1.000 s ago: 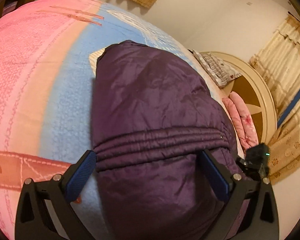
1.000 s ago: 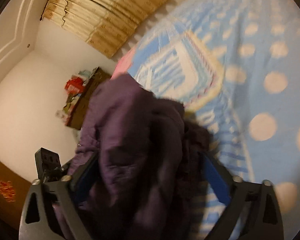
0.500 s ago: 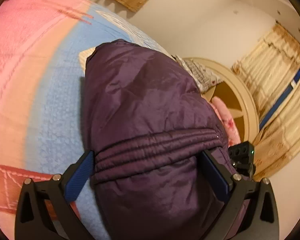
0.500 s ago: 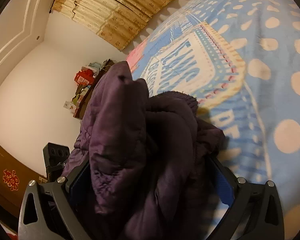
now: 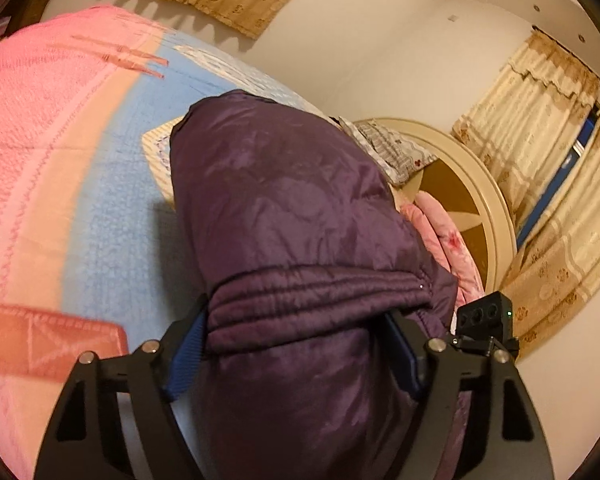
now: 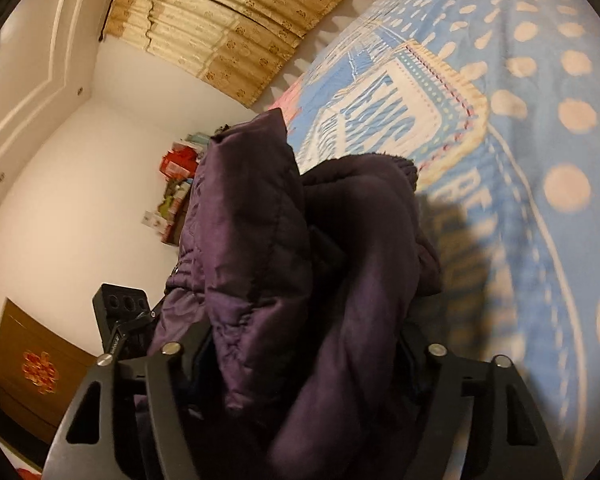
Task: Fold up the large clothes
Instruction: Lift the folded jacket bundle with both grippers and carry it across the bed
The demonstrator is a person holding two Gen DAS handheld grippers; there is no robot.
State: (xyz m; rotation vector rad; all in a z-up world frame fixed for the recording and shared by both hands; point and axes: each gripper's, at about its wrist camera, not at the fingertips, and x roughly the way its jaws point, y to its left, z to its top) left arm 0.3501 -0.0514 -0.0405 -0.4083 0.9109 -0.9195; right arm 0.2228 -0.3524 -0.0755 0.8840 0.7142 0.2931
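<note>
A dark purple padded jacket [image 5: 284,208] hangs over the bed, held up by both grippers. My left gripper [image 5: 300,344] is shut on its stitched hem band, and the blue pads press the fabric from both sides. My right gripper [image 6: 300,356] is shut on another bunched part of the same jacket [image 6: 260,240], whose fabric fills the gap between the fingers and hides the pads. The far end of the jacket still touches the bed in the left wrist view.
The bed carries a pink and blue blanket [image 5: 60,160], blue with pale dots in the right wrist view [image 6: 520,120]. A round cream headboard [image 5: 472,200], a patterned pillow [image 5: 392,152] and pink bedding [image 5: 448,236] lie to the right. Curtains [image 6: 228,24] and a cluttered shelf [image 6: 176,184] stand behind.
Both grippers have lifted with the jacket and tilted up, so more wall and curtain show. The jaws have narrowed onto the fabric, and the jacket hangs more bunched in the right gripper.
</note>
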